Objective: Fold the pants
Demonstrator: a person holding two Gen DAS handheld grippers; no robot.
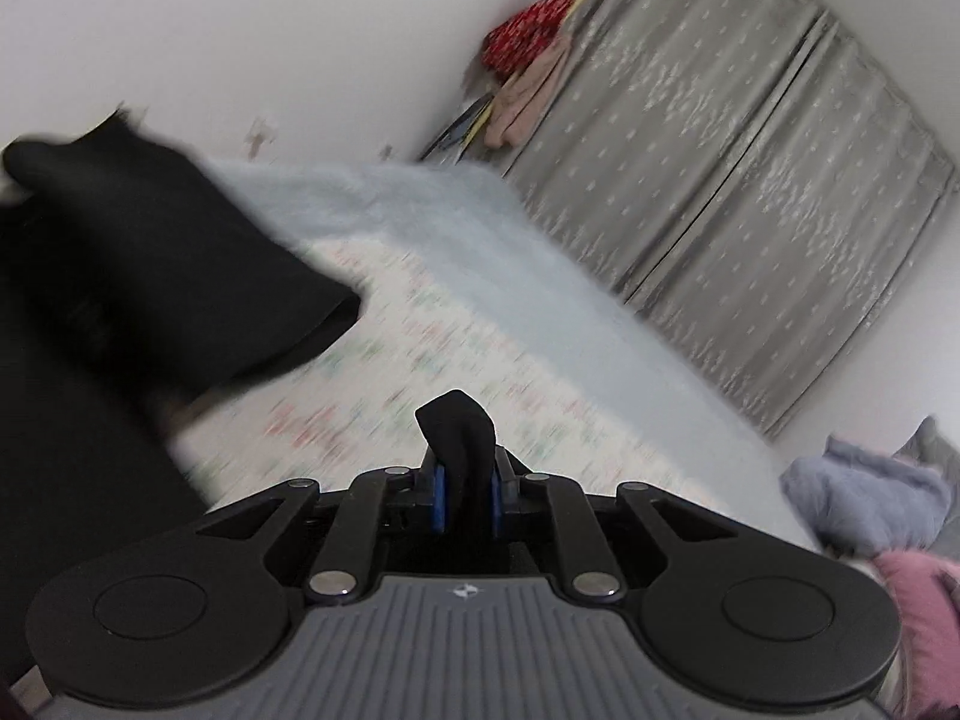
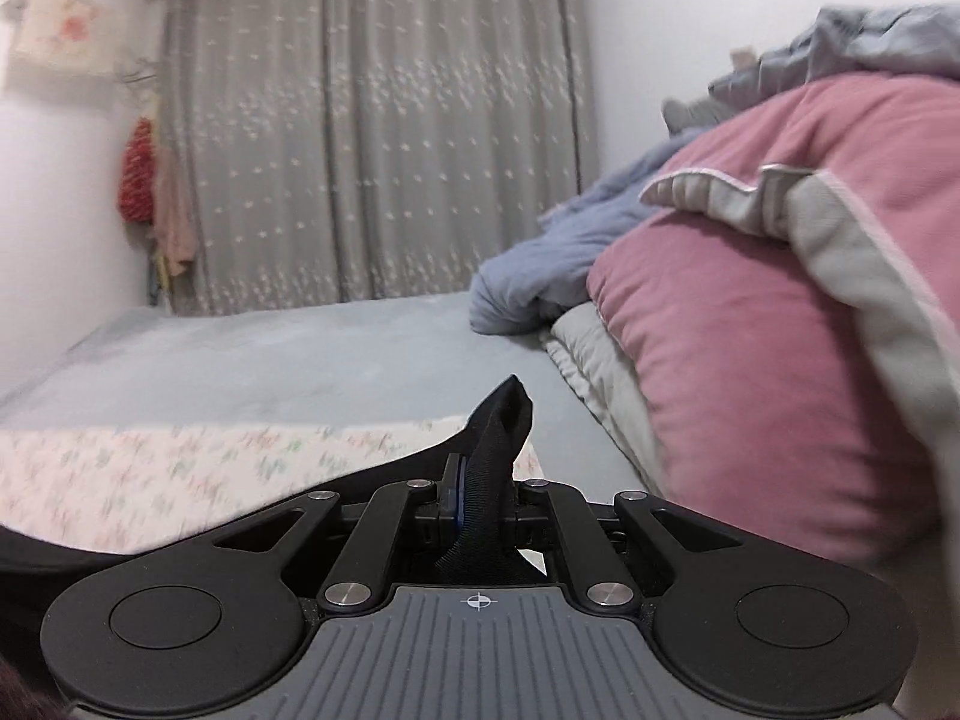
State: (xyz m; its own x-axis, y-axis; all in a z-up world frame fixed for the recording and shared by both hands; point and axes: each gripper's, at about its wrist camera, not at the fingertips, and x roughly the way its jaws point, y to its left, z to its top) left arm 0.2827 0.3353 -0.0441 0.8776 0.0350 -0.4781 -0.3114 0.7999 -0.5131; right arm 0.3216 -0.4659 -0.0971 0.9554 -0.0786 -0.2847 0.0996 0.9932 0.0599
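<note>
The black pants hang and drape at the left of the left wrist view, lifted above the bed. My left gripper is shut on a bunched edge of the pants, which pokes up between the blue pads. In the right wrist view my right gripper is shut on another fold of the black pants, and the cloth trails off to the lower left. Both views are blurred by motion.
A floral sheet covers the near part of the bed and a pale blue blanket the far part. A pink pillow and blue bedding pile at the right. Grey curtains and hanging clothes stand behind.
</note>
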